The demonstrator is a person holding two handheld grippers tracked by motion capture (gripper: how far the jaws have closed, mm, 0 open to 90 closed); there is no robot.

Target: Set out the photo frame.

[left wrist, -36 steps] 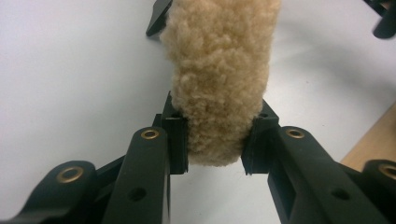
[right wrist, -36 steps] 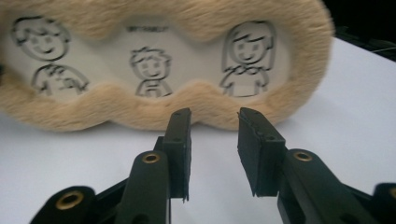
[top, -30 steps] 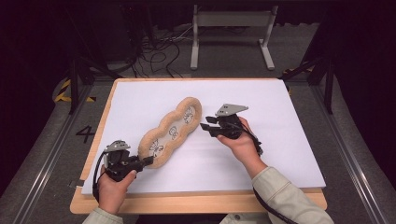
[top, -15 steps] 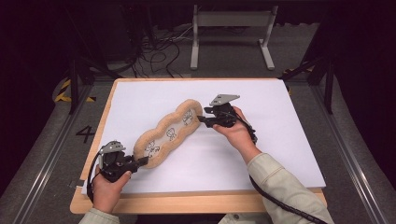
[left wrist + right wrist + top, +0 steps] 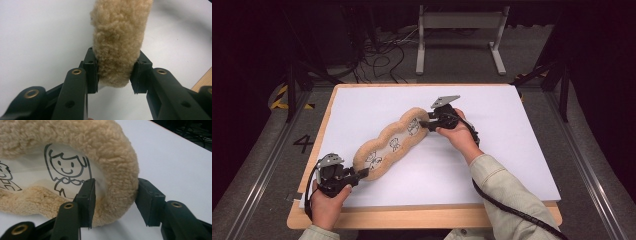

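Observation:
A long tan fleece pouch [image 5: 392,142] with cartoon figures on its clear window lies slantwise on the white mat [image 5: 512,150]. My left gripper [image 5: 364,173] is at its near left end. In the left gripper view both pads touch the fleece end [image 5: 120,37] between them, though the left gripper [image 5: 113,75] has just been opening its jaws. My right gripper [image 5: 424,125] is at the far right end. In the right gripper view this gripper [image 5: 115,200] straddles the fleece rim [image 5: 120,170], one jaw over the window and one outside, after widening a little.
The mat lies on a wooden board [image 5: 412,217] that sticks out at the near edge. A metal stand [image 5: 459,30] and loose cables [image 5: 377,55] are on the floor behind. A painted 4 [image 5: 303,143] marks the floor at the left.
My right gripper has moved left and away from me to the pouch's far end and now stands around its rim. The left hand has stayed at the near end.

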